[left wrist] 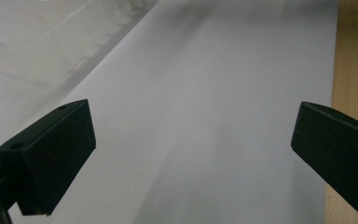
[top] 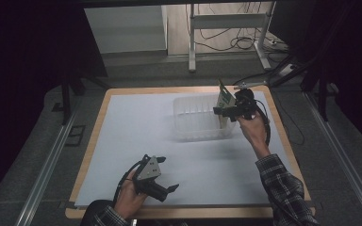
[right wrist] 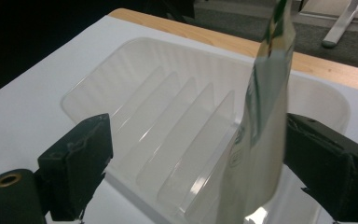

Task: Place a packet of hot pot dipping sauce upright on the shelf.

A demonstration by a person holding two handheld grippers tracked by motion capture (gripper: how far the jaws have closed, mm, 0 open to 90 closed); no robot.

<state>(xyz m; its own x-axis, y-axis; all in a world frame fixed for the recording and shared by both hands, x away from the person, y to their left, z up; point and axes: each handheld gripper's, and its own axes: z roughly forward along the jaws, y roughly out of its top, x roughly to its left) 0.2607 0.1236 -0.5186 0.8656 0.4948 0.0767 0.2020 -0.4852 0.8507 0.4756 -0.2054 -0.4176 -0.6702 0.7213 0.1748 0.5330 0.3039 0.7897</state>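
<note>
Right gripper [right wrist: 186, 163]: jaws stood wide apart over the near end of the tray, seen in the right gripper view. Between them, close against the right-hand jaw and well clear of the left-hand one, stood a thin pouch [right wrist: 263, 140], silvery with green print, upright and slightly curved. Whether the right-hand pad touched the pouch could not be told; the jaws did not pinch it.

Pouch, position: its lower edge sat inside the clear plastic tray [right wrist: 88, 88], in the last slot beside the end wall, its top rising above the rim. From the high view the pouch [top: 225, 100] stood at the tray's right end, with the right gripper [top: 230, 111] just beside it.

Tray [top: 188, 134]: transparent, ribbed with upright dividers forming parallel slots, set on the white table sheet [top: 136, 141] toward the far right of the table.

Left gripper [top: 168, 192]: held low over the sheet near the front edge, well apart from the tray, jaws spread wide with nothing between them; the left gripper [left wrist: 193, 154] view showed bare white sheet in the gap and the wooden table edge [left wrist: 347, 70] alongside.
</note>
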